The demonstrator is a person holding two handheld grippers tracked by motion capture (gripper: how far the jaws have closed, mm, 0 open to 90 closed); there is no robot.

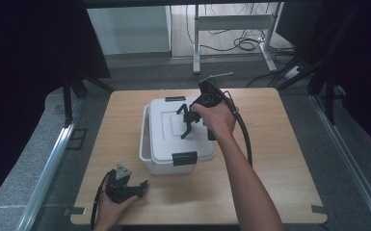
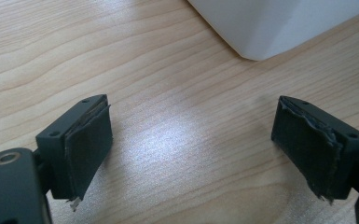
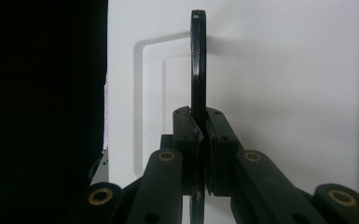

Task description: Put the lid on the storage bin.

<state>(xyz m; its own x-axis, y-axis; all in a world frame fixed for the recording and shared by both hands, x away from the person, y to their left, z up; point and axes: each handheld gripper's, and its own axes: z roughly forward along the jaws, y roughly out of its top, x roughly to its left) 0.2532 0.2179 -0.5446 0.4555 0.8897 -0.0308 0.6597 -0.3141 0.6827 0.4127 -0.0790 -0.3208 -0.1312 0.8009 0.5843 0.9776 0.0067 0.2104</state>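
The left gripper [image 1: 134, 188] rests near the table's [image 1: 279, 159] front left edge, bare wood all around it, its jaws spread wide and empty, just short of the white box's [image 2: 270, 28] corner. The box [image 1: 161, 144] sits mid-table, well clear of every edge, lid shut, a black latch [image 1: 184, 158] at its front. The right gripper [image 3: 200, 135], forearm stretched over the box, clamps the thin black lid handle [image 3: 198, 65], raised edge-on above the white lid.

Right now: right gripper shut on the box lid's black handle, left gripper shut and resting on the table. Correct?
Not quite. The left gripper is open: the left gripper view shows its jaws wide apart over bare table. The rest stands: the right gripper is clamped on the lid's black handle.
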